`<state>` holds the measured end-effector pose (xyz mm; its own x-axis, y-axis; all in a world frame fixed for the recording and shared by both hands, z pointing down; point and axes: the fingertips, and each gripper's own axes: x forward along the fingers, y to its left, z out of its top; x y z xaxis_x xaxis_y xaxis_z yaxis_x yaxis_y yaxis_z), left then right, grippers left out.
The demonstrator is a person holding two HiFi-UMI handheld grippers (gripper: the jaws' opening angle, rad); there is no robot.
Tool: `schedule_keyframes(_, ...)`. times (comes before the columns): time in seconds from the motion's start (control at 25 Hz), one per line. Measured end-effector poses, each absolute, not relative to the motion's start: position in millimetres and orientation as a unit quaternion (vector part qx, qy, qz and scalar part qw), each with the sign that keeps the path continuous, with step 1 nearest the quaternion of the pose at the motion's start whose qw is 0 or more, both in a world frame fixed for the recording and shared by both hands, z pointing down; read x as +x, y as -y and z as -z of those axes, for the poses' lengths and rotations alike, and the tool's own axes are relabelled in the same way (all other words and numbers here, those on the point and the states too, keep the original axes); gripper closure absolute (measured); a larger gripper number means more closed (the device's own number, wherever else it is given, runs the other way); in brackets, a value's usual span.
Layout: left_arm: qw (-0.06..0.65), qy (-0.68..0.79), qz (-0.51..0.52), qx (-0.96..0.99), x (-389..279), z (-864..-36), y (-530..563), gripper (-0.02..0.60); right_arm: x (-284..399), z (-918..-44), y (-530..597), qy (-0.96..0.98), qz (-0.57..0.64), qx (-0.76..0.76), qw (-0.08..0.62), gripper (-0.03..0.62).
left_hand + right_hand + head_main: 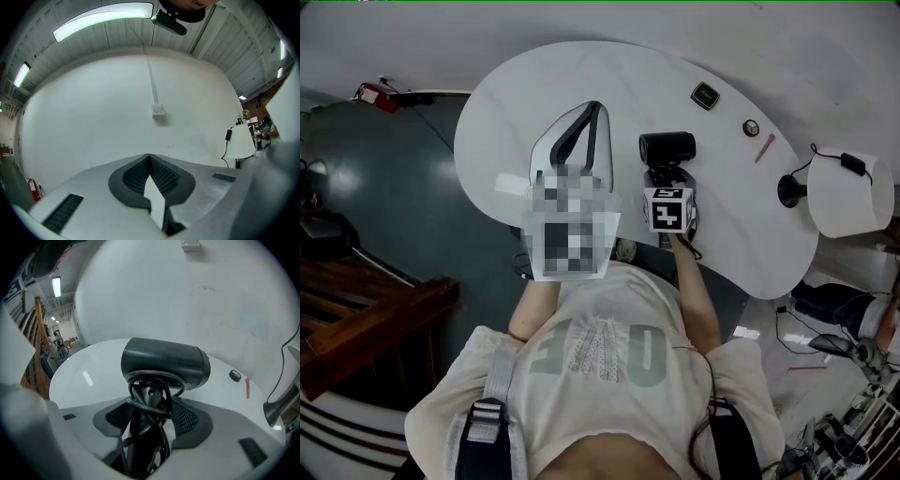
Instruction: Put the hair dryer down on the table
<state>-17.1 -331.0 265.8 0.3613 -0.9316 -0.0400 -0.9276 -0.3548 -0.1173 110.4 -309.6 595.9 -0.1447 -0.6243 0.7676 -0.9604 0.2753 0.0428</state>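
Observation:
A black hair dryer [667,147] is in my right gripper [667,178], over the white table [534,84] near its front edge. In the right gripper view the jaws are shut on the dryer's handle [146,427], which has its cord wound round it, and the barrel [164,364] lies crosswise above the tabletop. I cannot tell whether the dryer touches the table. My left gripper [593,111] hovers to the left of it, jaws meeting at their tips with nothing between them [149,161].
At the table's right end stands a lamp with a white shade [853,192] and a black base [790,190]. A small dark square object [705,95], a round knob [751,127] and a pink pen [765,147] lie beyond the dryer. Dark floor and wooden steps [366,319] are at the left.

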Motion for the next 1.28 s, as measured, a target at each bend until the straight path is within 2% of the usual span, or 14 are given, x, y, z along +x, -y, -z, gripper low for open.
schedule_keyframes(0.92,0.057,-0.562,0.018,-0.825,-10.6,-268.7,331.9,0.575,110.8,-627.7,305.4,0.71,-0.299,0.507,0.387,0.339)
schedule_keyframes(1.16,0.062,-0.56,0.014,-0.826,-11.4,-265.5,329.7,0.575,104.9,-625.6,303.6,0.707,-0.327,0.502,0.375,0.288)
schedule_keyframes(1.28,0.059,-0.559,0.012,-0.827,-11.6,-263.9,327.3,0.575,105.0,-610.7,305.6,0.714,-0.308,0.514,0.363,0.284)
